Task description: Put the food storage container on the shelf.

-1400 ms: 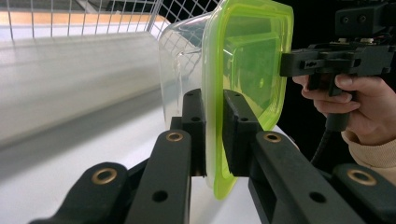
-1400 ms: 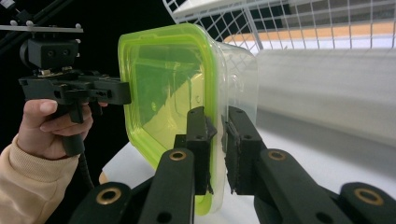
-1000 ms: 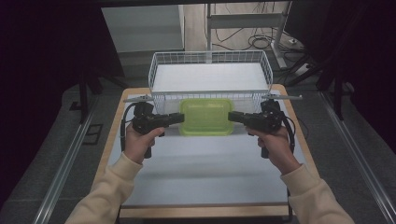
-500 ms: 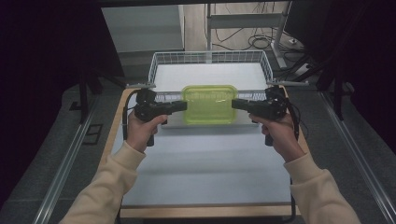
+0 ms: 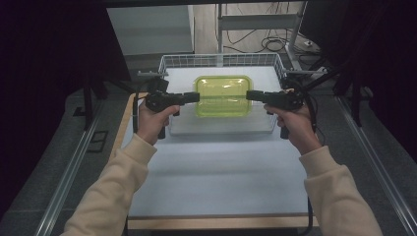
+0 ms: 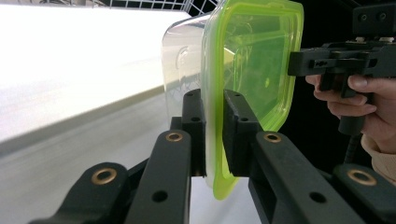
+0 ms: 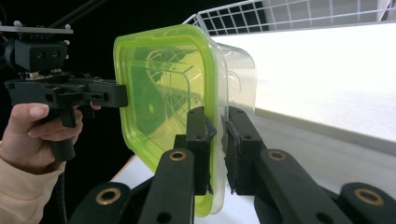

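High view: I've got the left gripper (image 5: 193, 97) and right gripper (image 5: 252, 95) pinching opposite ends of the green-lidded container (image 5: 223, 95), held over the wire basket (image 5: 221, 61) at the table's (image 5: 216, 172) far end.

Left gripper view: jaws nearly closed, clamped on the lid's rim (image 6: 212, 140); other hand (image 6: 369, 107) beyond.

Right gripper view: same, jaws clamped on the container edge (image 7: 215, 140), basket mesh (image 7: 280, 14) behind.
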Demonstrator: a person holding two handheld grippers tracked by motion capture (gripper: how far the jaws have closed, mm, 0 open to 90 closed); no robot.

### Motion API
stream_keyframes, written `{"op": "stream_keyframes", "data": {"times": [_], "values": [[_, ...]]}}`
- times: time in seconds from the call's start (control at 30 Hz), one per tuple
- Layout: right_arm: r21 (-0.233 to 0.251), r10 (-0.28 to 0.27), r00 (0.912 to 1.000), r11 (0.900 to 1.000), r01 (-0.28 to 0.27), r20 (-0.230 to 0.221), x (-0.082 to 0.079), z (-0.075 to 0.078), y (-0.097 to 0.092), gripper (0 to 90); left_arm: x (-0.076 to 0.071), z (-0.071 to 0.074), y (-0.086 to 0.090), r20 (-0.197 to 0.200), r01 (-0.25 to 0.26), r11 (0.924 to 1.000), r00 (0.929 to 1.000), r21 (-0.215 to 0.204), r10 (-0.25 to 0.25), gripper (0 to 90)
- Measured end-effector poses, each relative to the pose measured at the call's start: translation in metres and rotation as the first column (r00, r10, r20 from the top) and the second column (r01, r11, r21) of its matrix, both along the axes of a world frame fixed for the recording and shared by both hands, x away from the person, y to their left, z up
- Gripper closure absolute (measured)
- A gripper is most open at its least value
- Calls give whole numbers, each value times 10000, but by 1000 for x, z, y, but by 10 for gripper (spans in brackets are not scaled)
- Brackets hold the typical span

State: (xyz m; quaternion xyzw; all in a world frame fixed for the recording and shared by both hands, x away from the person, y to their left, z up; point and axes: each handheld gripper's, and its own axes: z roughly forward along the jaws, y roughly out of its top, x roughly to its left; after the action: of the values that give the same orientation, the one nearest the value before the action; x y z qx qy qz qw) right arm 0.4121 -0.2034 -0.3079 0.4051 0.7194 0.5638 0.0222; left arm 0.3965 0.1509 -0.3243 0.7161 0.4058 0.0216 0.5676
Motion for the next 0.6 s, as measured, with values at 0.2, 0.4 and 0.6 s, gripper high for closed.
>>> {"op": "stream_keyframes", "data": {"times": [0.2, 0.4, 0.6], "values": [[27, -149, 9999, 9999, 149, 25, 12, 6, 0, 807, 13, 5, 0, -95, -77, 9999, 9999, -105, 76, 812], [116, -409, 9992, 9991, 408, 31, 31, 13, 2, 805, 32, 12, -1, -113, -102, 9999, 9999, -55, 101, 812], [68, -584, 9983, 9983, 585, -36, 45, 15, 5, 804, 49, 11, 0, -374, -284, 9995, 9989, -98, 280, 811]]}}
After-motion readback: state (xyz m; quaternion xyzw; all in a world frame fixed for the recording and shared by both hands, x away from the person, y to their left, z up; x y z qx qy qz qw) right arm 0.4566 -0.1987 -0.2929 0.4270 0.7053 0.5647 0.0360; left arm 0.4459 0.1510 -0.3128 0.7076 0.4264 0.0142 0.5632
